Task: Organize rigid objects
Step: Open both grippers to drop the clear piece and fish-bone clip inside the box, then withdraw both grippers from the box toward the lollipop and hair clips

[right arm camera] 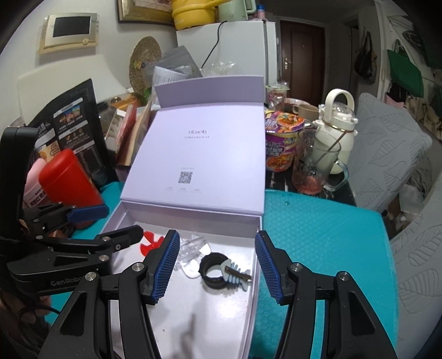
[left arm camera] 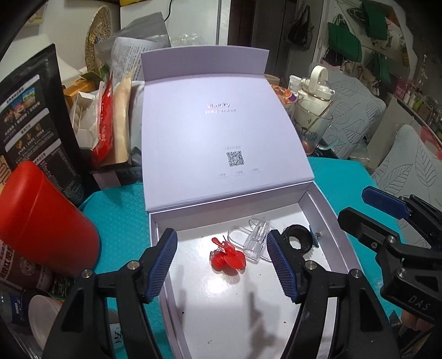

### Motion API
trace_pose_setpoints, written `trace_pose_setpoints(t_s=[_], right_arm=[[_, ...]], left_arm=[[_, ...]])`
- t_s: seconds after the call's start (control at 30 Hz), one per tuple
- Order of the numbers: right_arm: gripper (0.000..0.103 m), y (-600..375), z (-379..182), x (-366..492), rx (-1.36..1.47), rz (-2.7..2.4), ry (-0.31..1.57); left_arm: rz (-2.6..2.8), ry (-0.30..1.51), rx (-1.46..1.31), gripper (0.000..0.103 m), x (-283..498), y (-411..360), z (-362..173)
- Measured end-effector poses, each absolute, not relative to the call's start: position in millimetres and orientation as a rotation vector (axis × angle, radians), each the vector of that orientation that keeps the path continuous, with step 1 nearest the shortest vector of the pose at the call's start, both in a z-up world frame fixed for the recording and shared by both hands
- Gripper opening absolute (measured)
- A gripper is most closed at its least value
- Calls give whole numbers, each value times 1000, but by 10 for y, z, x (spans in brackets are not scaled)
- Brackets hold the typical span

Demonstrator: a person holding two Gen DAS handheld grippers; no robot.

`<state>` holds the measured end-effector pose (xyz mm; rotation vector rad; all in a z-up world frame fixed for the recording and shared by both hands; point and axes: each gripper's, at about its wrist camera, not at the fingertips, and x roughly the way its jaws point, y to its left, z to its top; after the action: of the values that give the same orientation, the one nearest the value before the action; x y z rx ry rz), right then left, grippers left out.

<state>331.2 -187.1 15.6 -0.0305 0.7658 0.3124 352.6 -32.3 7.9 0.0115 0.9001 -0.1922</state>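
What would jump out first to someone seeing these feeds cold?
Probably the open lavender box in the middle of the teal mat, its lid folded back. On its white floor lie a bright red plastic piece, a clear clip and a black ring beside a pale blue clip. Both the left gripper and right gripper hover open over it, empty.

A lived-in home, likely a dining corner: a fridge with a yellow pot on top, an entry door, bags hung on the wall, instant noodles, a kettle, and snack packets crowding the table.
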Motion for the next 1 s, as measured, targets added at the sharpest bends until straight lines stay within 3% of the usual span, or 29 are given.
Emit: trace_pose_setpoints(t_s=[1.0], right_arm=[[60, -1925, 1040, 2442, -69, 262, 599]], left_arm=[[-202, 634, 35, 67, 2679, -317, 1193]])
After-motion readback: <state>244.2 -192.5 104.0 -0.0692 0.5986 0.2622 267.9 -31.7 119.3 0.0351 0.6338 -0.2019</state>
